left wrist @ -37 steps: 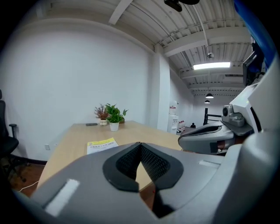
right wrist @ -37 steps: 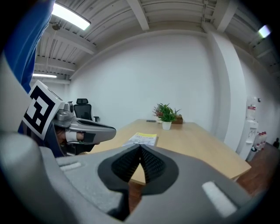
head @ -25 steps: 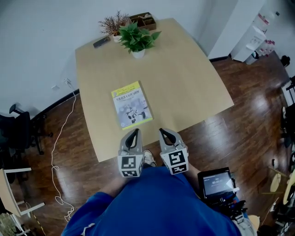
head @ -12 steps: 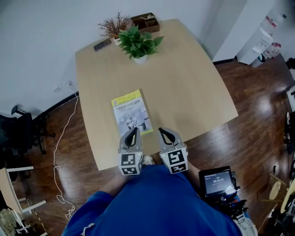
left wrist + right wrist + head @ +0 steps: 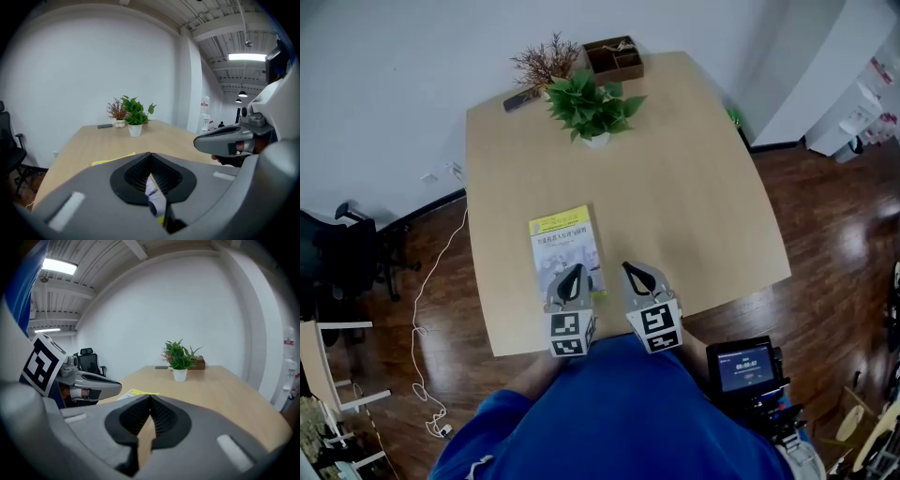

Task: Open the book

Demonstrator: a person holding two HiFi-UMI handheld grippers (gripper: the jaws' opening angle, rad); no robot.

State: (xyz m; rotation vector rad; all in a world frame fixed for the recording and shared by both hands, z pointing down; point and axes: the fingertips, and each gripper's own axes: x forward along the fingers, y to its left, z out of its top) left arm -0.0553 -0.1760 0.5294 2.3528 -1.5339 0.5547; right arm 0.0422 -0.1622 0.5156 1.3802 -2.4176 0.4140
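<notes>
1. Pale wooden table [image 5: 694, 206] is standing against a white wall, and a person in blue is leaning at its near edge with a claw in each hand.
2. Ahead of the left claw [image 5: 575, 274] the book [image 5: 561, 234] is lying flat and closed, cover up. It sits close to the person's side of the table, probably so both claws can reach it without stretching.
3. The left claw is hanging over the book's near end with its pads pressed together and nothing between them. Through the slit below the pads, only the cover is showing.
4. The right claw [image 5: 633, 272] is also closed and empty. It is hovering just off the book's right edge, over bare wood, with the left claw close beside it.
5. Both claws are tipping slightly downward toward the book. I'd guess they are kept closed so that a thin tip can work under the cover like a wedge.
6. Which long edge is the spine, I cannot tell from where I am standing.
7. Well beyond both claws, at the far end, are a plant [image 5: 592, 105], some dried twigs [image 5: 546, 62], a wooden box [image 5: 614, 56] and a remote [image 5: 521, 98], all clear of any page swing.
8. The cover is not yet being lifted, so the opening is only about to begin.
</notes>
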